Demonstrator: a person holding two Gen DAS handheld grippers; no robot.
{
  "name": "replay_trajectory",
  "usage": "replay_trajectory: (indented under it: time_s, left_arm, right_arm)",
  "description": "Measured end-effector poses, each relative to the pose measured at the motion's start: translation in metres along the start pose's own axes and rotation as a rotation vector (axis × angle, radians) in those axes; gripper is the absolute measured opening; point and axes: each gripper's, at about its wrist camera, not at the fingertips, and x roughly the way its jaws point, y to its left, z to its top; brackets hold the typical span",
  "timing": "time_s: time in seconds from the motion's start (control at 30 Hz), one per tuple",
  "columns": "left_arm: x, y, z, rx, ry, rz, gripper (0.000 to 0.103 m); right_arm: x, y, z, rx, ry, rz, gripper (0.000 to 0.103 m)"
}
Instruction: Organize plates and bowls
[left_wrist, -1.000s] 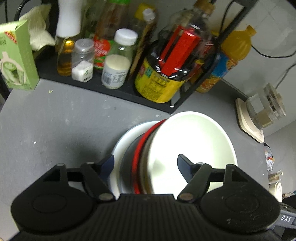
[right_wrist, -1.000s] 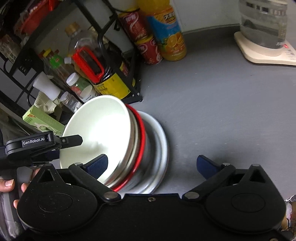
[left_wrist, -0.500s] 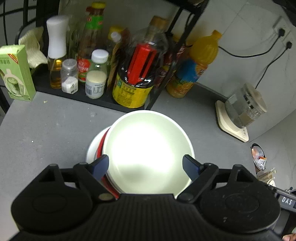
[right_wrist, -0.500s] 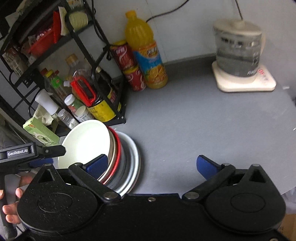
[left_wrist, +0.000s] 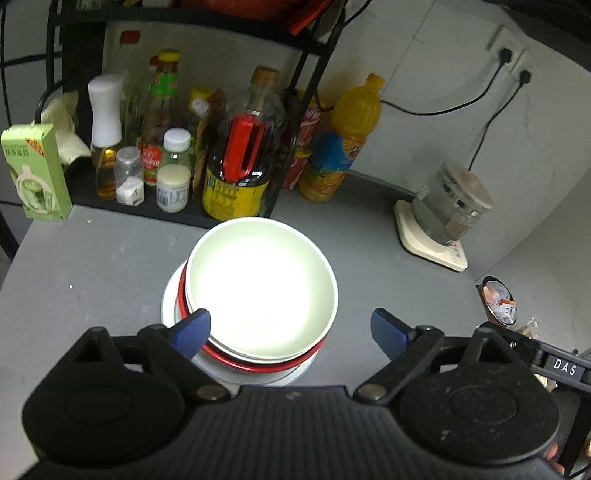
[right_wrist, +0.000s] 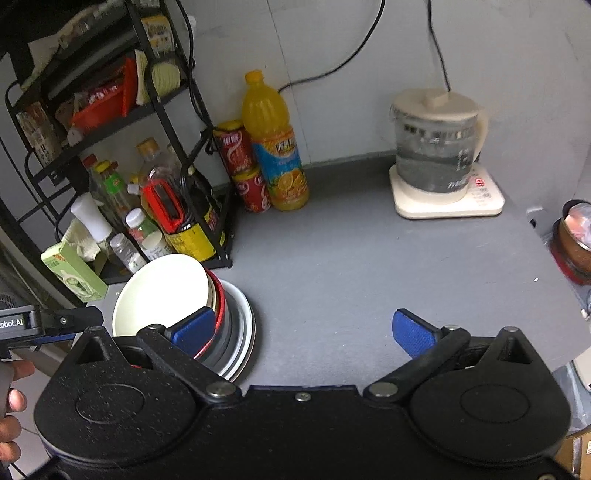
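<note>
Bowls and plates (left_wrist: 258, 295) sit nested in one stack on the counter (left_wrist: 92, 266) beside the rack (left_wrist: 236, 221). The left gripper (left_wrist: 290, 325) has just been spreading its fingers, nothing between them. The right gripper (right_wrist: 303, 330) hangs released and empty, so stacking looks finished.

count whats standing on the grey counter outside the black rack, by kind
dish stack: 1
orange juice bottle: 1
red cans: 2
kettle: 1
green box: 1
total: 6
</note>
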Motion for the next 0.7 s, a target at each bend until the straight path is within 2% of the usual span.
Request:
replay_trajectory:
  time_s: [0.23,0.43,0.6,0.7]
  left_arm:
    - [-0.03,0.007,-0.002,0.102,-0.056,-0.029,0.093]
    - [-0.055,0.027,-0.004,0.182,-0.08,-0.036,0.093]
    - [-0.067,0.043,-0.011,0.225,-0.073,-0.06,0.093]
    - [-0.075,0.051,-0.016,0.249,-0.075,-0.074,0.093]
  right_arm:
    - [-0.028,0.014,-0.013,0.024,-0.076,-0.077,0.103]
    - [-0.05,0.045,-0.035,0.047,-0.144,-0.175,0.103]
    - [-0.068,0.072,-0.054,0.061,-0.181,-0.212,0.103]
    - [-0.075,0.085,-0.064,0.06,-0.187,-0.263,0.103]
